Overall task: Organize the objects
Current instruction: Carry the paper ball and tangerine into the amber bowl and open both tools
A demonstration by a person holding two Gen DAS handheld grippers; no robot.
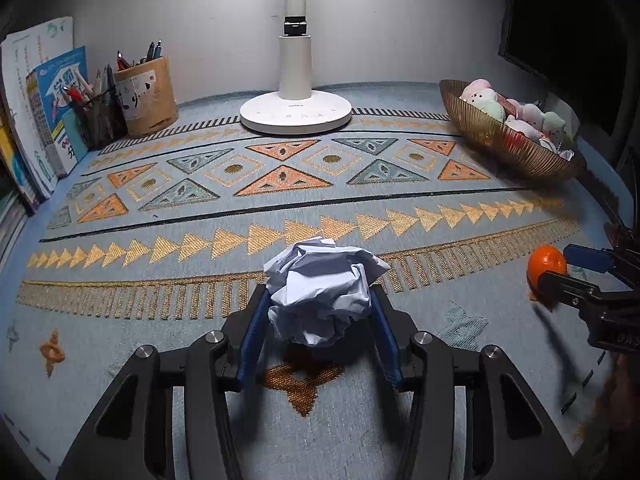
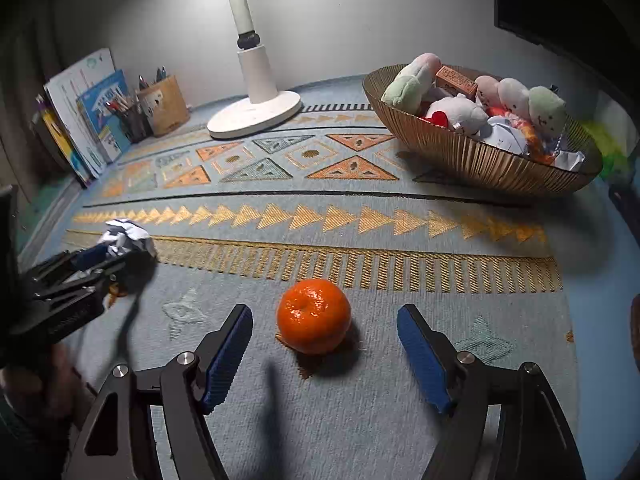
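Two loose things remain on the patterned blue woven mat (image 1: 400, 184): a crumpled ball of white paper (image 1: 320, 292) and a round orange tangerine (image 2: 314, 317), both well in front of the ribbed golden bowl (image 2: 472, 160) that already holds soft plush toys (image 2: 460, 114). The left gripper (image 1: 318, 334) is clenched on the paper ball, its blue pads pressed into the creases on both sides. The right gripper (image 2: 324, 354) stands released, jaws wide, with the tangerine sitting on the mat between the pads and touching neither. The step in hand appears to be seizing the fruit: the person would do well to centre it between the pads and close gently, since a round fruit may roll off. Left of the bowl stands a white desk lamp (image 1: 295, 112).
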